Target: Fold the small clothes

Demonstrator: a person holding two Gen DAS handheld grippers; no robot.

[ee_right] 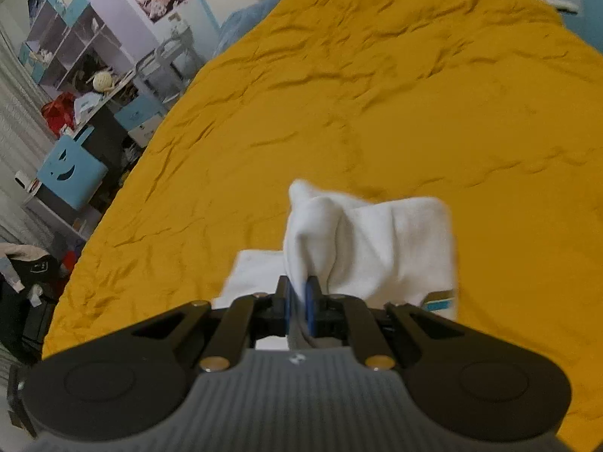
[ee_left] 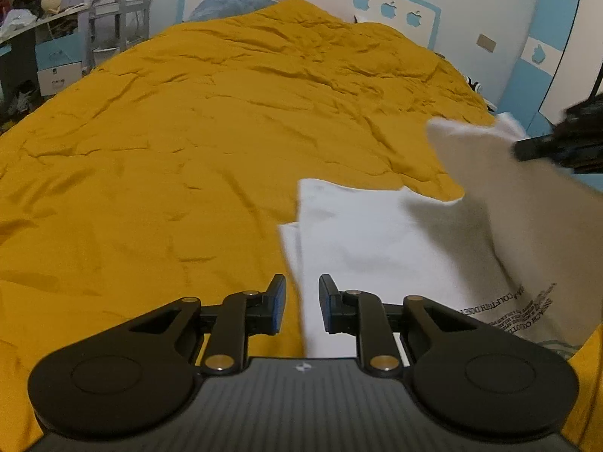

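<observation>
A small white garment [ee_left: 377, 233] with dark printed text lies on the mustard-yellow bed cover [ee_left: 188, 132]. My left gripper [ee_left: 302, 307] is open and empty, its jaws standing over the garment's left edge. My right gripper [ee_right: 297, 301] is shut on a fold of the white garment [ee_right: 369, 241] and holds that part lifted above the bed cover [ee_right: 414, 94]. In the left wrist view the right gripper [ee_left: 527, 148] shows at the right edge with the raised cloth hanging from it.
A blue pillow [ee_left: 226, 5] lies at the head of the bed by the white and blue wall. Shelves, a metal cart [ee_left: 117, 26] and blue boxes [ee_right: 71, 167] stand left of the bed. The yellow cover stretches wide to the left and ahead.
</observation>
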